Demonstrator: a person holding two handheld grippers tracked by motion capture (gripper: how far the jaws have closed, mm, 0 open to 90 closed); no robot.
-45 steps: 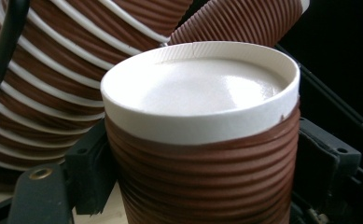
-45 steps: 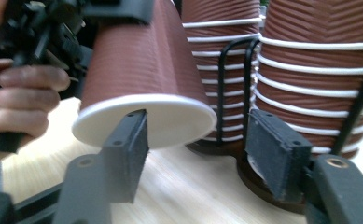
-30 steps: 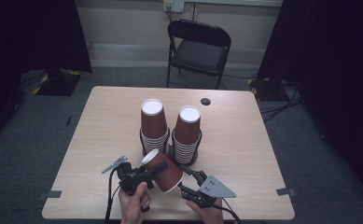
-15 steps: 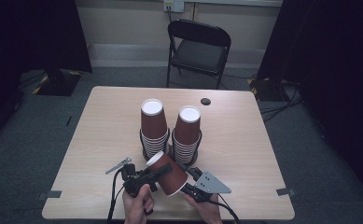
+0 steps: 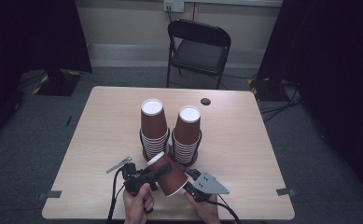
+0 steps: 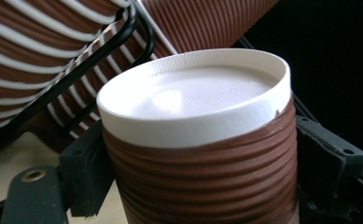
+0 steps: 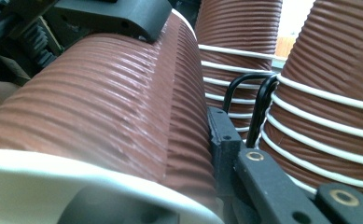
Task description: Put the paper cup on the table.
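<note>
Hands (image 5: pixel 142 205) low, both tools seemingly gripping tilted cup (image 5: pixel 168 173)

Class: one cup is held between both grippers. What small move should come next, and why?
Probably ease the left gripper clear. Its fingers, just opening, touch the cup at its base, while the right gripper, just closing, pinches the rim, so the right seems to have taken it.
</note>
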